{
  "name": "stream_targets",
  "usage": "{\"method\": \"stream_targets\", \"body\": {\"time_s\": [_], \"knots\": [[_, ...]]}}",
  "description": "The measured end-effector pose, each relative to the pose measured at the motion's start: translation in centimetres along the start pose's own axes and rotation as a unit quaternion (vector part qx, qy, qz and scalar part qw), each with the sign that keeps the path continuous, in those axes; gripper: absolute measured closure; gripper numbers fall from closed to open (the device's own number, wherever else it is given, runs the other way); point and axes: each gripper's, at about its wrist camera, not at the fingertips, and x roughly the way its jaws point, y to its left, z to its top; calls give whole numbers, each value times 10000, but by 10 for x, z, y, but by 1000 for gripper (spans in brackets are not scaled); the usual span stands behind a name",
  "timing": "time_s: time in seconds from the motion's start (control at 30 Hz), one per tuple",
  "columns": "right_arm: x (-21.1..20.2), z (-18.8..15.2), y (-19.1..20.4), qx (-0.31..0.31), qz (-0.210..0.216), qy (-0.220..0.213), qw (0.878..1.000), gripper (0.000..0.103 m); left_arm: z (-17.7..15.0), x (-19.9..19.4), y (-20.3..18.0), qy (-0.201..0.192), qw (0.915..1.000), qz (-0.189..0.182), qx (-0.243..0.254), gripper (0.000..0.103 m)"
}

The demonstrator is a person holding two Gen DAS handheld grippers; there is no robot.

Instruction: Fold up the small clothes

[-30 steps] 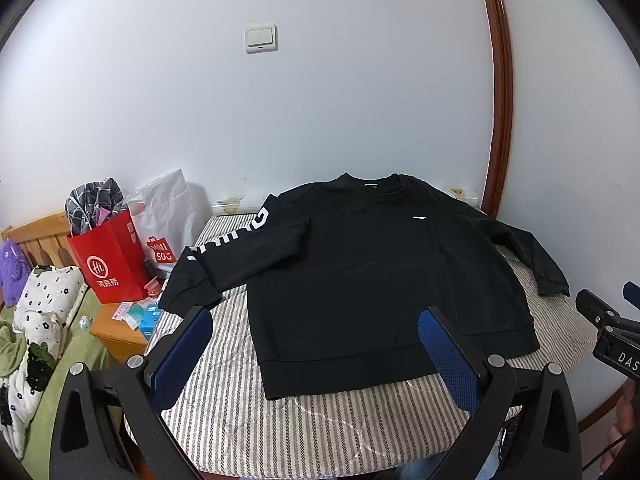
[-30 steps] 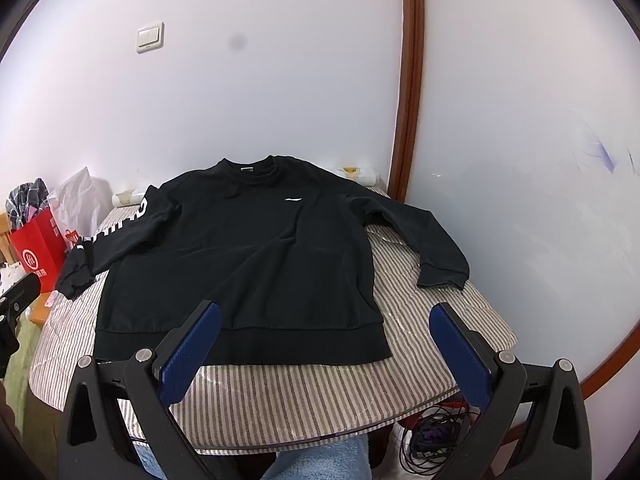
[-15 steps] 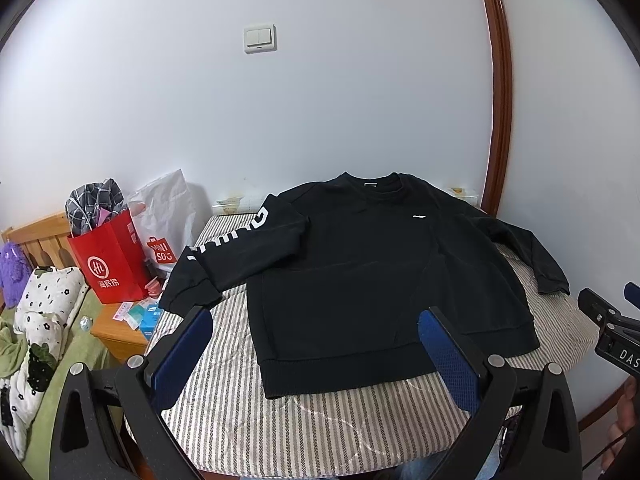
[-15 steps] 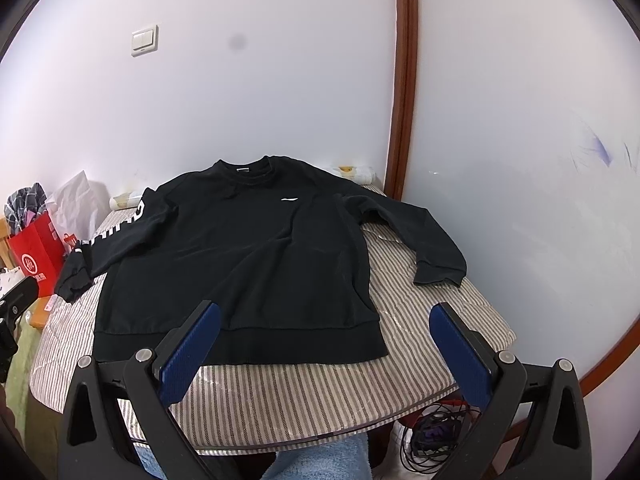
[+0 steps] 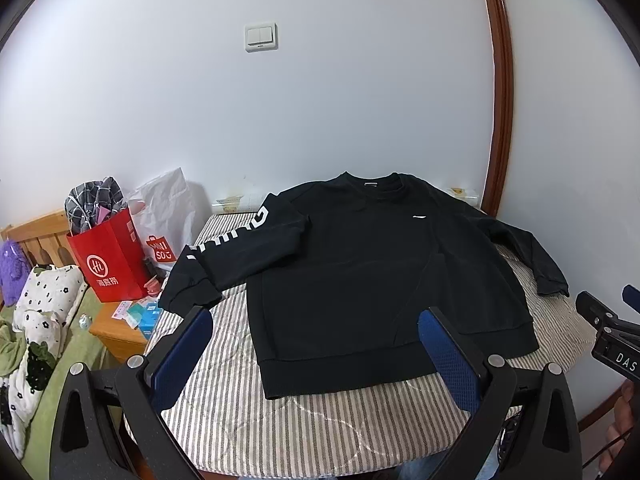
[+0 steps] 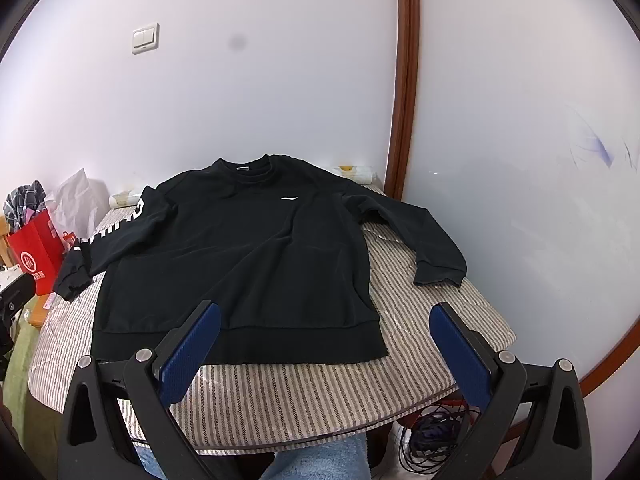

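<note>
A black sweatshirt (image 5: 372, 276) (image 6: 248, 256) lies flat and face up on a striped table cover (image 5: 224, 392) (image 6: 404, 280), collar at the far side, both sleeves spread outward. White lettering runs down its left sleeve (image 5: 236, 236). The right sleeve's cuff (image 6: 440, 274) rests near the table's right edge. My left gripper (image 5: 316, 332) is open above the near hem, holding nothing. My right gripper (image 6: 326, 328) is open too, hovering over the hem's right corner, empty. The right gripper's body (image 5: 612, 332) shows at the right edge of the left wrist view.
A red paper bag (image 5: 108, 260) with checked cloth and a white plastic bag (image 5: 168, 216) stand left of the table on a wooden stand (image 5: 120, 324). Bedding (image 5: 36, 320) lies further left. Walls close in behind and to the right. Cables (image 6: 436, 432) and a person's knee (image 6: 324, 460) are below the near edge.
Both grippers have barely shifted; the right wrist view has drifted slightly, so the sweatshirt sits a little further left. The sweatshirt lies as before, and both grippers stay open.
</note>
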Motion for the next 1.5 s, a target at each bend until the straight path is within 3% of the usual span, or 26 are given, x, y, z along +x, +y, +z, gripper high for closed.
{"method": "stream_targets", "body": {"time_s": [0.37,0.67,0.83,1.0,1.23,1.33,1.5], "knots": [[21,5,5,54,100,110,9999,1,7,24,9,149,9998,-156,-29,0],[63,13,17,-5,249,335,9991,1,9,76,21,493,9986,-187,-52,0],[103,15,27,-135,272,662,9973,1,2,123,47,875,9960,71,-134,0],[142,13,26,-54,317,900,9954,2,-10,179,92,1300,9895,358,-522,1],[181,12,31,-36,349,1002,9944,6,-29,246,144,1722,9782,824,-821,9],[197,13,36,136,459,1064,9932,6,-30,267,160,1740,9756,939,-957,17],[219,9,44,135,488,1165,9919,6,-29,291,176,1677,9727,1182,-1085,17]]}}
